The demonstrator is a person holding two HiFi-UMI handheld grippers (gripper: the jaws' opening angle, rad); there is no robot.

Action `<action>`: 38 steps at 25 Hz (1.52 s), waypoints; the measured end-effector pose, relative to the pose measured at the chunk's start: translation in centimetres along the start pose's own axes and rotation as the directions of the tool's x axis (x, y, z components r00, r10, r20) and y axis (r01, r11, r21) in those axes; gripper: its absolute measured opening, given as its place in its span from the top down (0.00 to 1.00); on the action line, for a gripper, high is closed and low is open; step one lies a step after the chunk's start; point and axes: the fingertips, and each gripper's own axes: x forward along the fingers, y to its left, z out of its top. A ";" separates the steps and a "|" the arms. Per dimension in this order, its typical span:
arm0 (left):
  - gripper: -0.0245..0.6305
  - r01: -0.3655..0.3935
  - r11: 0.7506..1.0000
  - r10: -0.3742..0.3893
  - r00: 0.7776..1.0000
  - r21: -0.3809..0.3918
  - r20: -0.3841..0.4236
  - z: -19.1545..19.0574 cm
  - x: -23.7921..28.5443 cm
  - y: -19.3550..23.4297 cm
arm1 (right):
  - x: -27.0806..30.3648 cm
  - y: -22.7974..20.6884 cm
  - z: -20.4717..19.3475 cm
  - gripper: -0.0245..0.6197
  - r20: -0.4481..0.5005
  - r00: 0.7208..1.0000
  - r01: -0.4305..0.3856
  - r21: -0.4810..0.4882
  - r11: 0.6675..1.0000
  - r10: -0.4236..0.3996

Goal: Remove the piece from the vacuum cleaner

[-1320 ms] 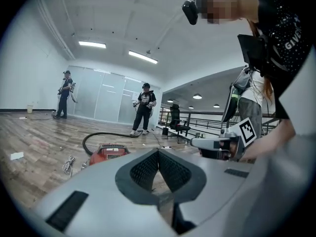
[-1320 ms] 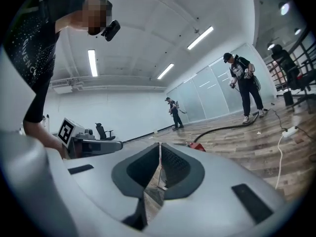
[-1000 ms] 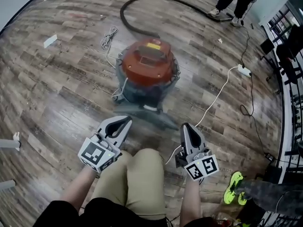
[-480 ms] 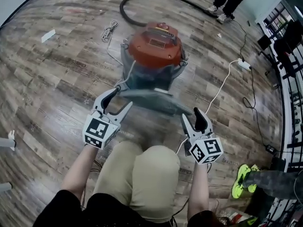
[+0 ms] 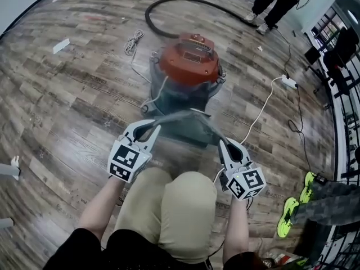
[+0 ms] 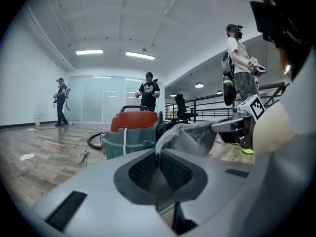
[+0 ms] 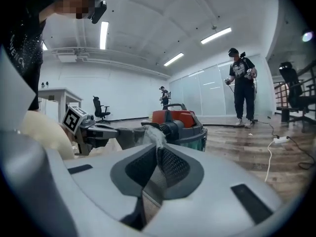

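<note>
The vacuum cleaner (image 5: 188,61) has a red lid on a grey drum and stands on the wood floor ahead of my knees. A grey cloth piece (image 5: 181,121) hangs from its front, stretched between both grippers. The left gripper (image 5: 149,130) pinches the cloth's left end and its jaws are closing on the fabric. The right gripper (image 5: 224,145) pinches the right end, its jaws closing too. In the left gripper view the cloth (image 6: 190,137) runs from the pads (image 6: 148,169) toward the vacuum (image 6: 136,125). The right gripper view shows the cloth (image 7: 140,136) caught between its pads (image 7: 170,167).
A black hose (image 5: 169,18) curls behind the vacuum. A white cable (image 5: 263,110) leads to a power strip (image 5: 288,83) at right, and a coiled cord (image 5: 132,41) lies to the left. A person's legs (image 5: 275,1) stand at the far right; railings line the right edge.
Both grippers moved forward from beside my knees to the grey cloth, opened, then closed on its two ends. The cloth now hangs lifted between them.
</note>
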 end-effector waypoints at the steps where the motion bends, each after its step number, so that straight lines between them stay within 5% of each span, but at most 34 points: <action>1: 0.91 0.003 1.000 -0.003 1.000 -0.006 0.005 0.0 -0.2 0.0 | -0.1 -0.1 0.0 0.91 0.006 1.000 0.008 0.016 1.000 -0.008; 8: 0.91 0.007 0.998 -0.006 1.000 -0.062 0.029 -0.1 -1.4 0.9 | -1.2 -0.6 0.1 0.91 0.003 0.999 0.044 0.025 0.999 -0.045; 10: 0.89 0.029 0.995 -0.024 0.998 -0.097 0.050 0.0 -1.2 0.6 | -0.9 -1.3 0.5 0.84 0.032 0.995 0.096 0.067 0.993 -0.098; 12: 0.69 0.050 0.987 -0.035 0.994 -0.152 0.100 0.9 -1.0 0.3 | -0.9 -1.9 1.5 0.58 0.088 0.988 0.110 0.159 0.981 -0.125; 13: 0.56 0.055 0.985 -0.035 0.992 -0.164 0.118 1.4 -1.0 0.2 | -0.9 -2.0 2.0 0.54 0.108 0.985 0.112 0.185 0.976 -0.133; 15: 0.54 0.051 0.989 -0.033 0.991 -0.136 0.128 2.1 -1.1 0.0 | -0.9 -1.5 2.4 0.53 0.097 0.988 0.105 0.157 0.982 -0.121; 17: 0.59 0.038 0.996 -0.029 0.993 -0.077 0.114 2.3 -1.3 -0.3 | -0.8 0.0 2.1 0.57 0.056 0.998 0.032 0.094 0.995 -0.037; 18: 0.94 0.031 0.998 -0.025 0.994 -0.053 0.102 2.2 -1.5 -0.4 | -0.8 0.9 2.1 0.81 0.053 0.999 -0.017 0.083 0.996 0.013; 19: 0.95 0.032 0.999 -0.028 0.995 -0.041 0.093 2.1 -1.6 -0.5 | -0.9 1.5 2.2 0.95 0.065 0.996 -0.061 0.090 0.994 0.055; 22: 0.95 0.055 0.997 -0.050 0.995 -0.051 0.086 2.0 -1.6 -1.0 | -1.0 2.1 2.6 0.95 0.107 0.989 -0.113 0.118 0.987 0.101; 38: 0.95 0.049 0.999 -0.047 0.995 -0.021 0.084 1.6 -1.9 -1.8 | -1.2 1.3 2.0 0.95 0.105 0.990 -0.098 0.030 0.995 0.094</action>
